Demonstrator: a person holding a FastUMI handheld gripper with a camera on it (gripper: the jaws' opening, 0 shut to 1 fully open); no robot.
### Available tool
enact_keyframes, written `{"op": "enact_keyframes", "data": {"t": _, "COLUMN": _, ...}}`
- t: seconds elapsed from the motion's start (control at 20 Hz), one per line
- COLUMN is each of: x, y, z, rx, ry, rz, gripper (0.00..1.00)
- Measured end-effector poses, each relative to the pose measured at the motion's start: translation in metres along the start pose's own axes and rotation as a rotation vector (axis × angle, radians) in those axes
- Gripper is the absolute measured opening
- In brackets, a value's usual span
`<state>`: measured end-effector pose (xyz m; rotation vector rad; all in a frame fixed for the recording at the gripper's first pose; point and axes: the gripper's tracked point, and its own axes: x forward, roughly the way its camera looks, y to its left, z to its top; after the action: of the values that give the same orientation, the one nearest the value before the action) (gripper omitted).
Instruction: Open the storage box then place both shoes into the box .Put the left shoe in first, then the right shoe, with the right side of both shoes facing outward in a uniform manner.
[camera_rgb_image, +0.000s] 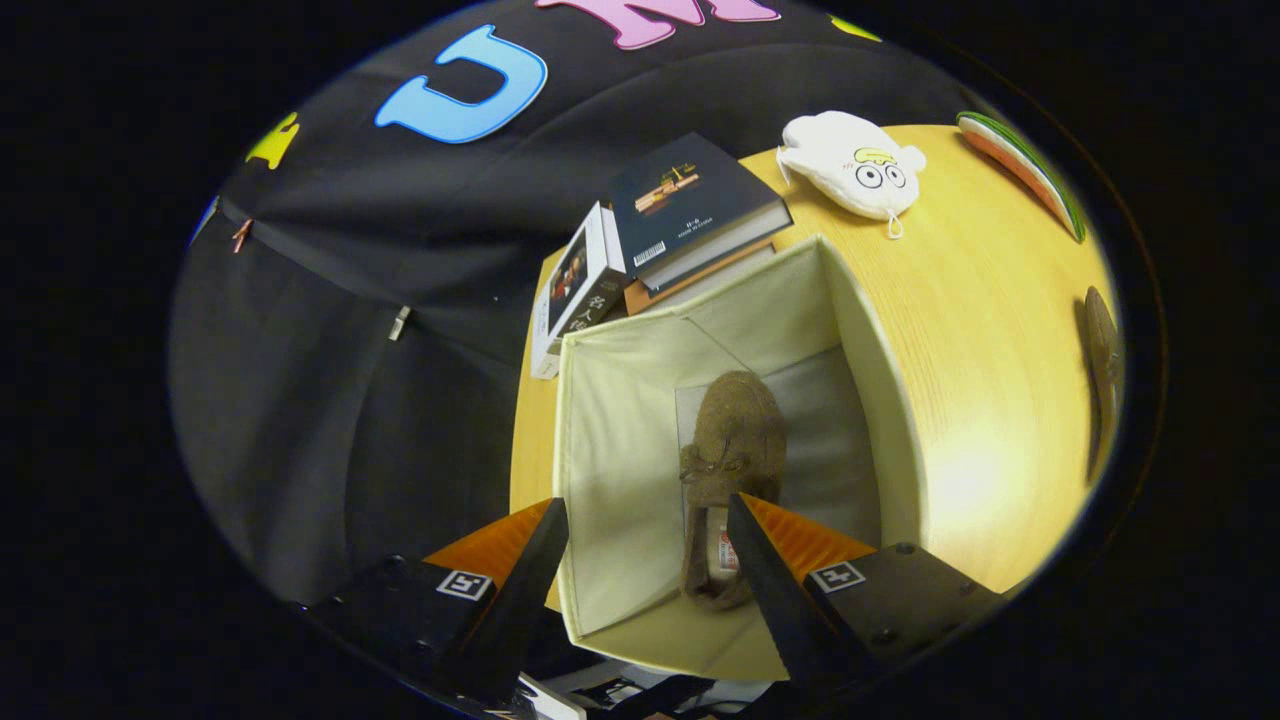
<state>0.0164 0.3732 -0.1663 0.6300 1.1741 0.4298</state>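
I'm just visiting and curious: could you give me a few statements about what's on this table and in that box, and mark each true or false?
1. A brown shoe lies inside the open storage box. True.
2. The gripper is clamped on the shoe. False: its fingers are spread apart above the box, holding nothing.
3. Books are stacked beyond the box. True.
4. The white plush toy sits inside the box. False: it lies on the table beyond it.

Box open on top — one shoe inside, room beside it.
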Motion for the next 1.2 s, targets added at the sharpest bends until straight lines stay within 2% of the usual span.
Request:
{"op": "enact_keyframes", "data": {"t": 0.25, "x": -0.090, "y": -0.049, "z": 0.044, "rx": -0.160, "ry": -0.235, "rz": -0.090, "gripper": 0.98}}
{"op": "enact_keyframes", "data": {"t": 0.5, "x": -0.165, "y": -0.129, "z": 0.057, "rx": -0.198, "ry": -0.351, "rz": -0.210, "gripper": 0.98}}
{"op": "enact_keyframes", "data": {"t": 0.75, "x": -0.214, "y": -0.223, "z": 0.036, "rx": -0.163, "ry": -0.371, "rz": -0.352, "gripper": 0.99}}
{"op": "enact_keyframes", "data": {"t": 0.9, "x": -0.243, "y": -0.278, "z": 0.035, "rx": -0.204, "ry": -0.403, "rz": -0.464, "gripper": 0.99}}
{"op": "enact_keyframes", "data": {"t": 1.2, "x": -0.266, "y": -0.360, "z": 0.033, "rx": -0.246, "ry": -0.345, "rz": -0.558, "gripper": 0.98}}
